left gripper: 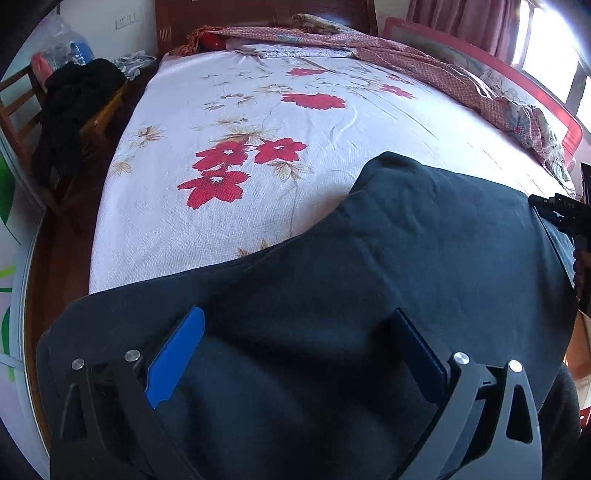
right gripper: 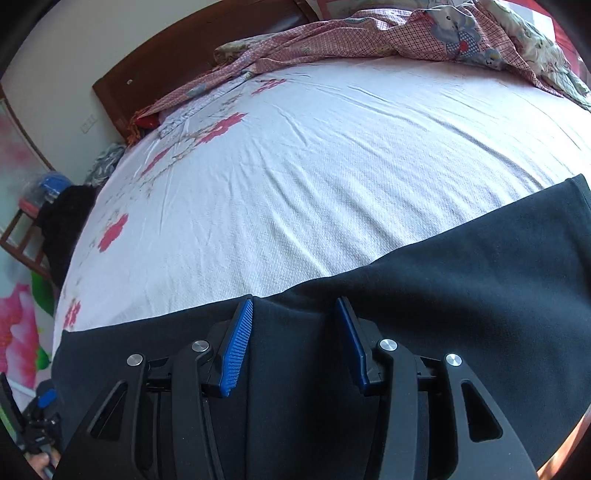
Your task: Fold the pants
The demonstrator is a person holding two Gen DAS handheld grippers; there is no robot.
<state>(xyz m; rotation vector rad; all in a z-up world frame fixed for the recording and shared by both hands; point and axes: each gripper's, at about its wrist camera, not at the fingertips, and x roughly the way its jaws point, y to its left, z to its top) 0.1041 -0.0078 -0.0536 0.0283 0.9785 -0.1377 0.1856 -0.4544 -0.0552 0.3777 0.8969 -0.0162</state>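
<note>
Dark navy pants [left gripper: 424, 240] lie spread across the near part of a white sheet with red flowers [left gripper: 258, 110]. In the left wrist view my left gripper [left gripper: 297, 317] hovers over the cloth with its blue pads [left gripper: 173, 362] far apart, open and pressing nothing. In the right wrist view my right gripper [right gripper: 293, 302] stands open just above the far edge of the pants [right gripper: 461, 277], the cloth lying under its fingers and not pinched. The sheet [right gripper: 314, 166] stretches beyond it.
A pink checked quilt [left gripper: 424, 62] is bunched along the far and right side of the bed, below a dark wooden headboard [left gripper: 258, 18]. A wooden chair piled with black clothes [left gripper: 74, 110] stands left of the bed. A red rail [left gripper: 554, 118] borders the window side.
</note>
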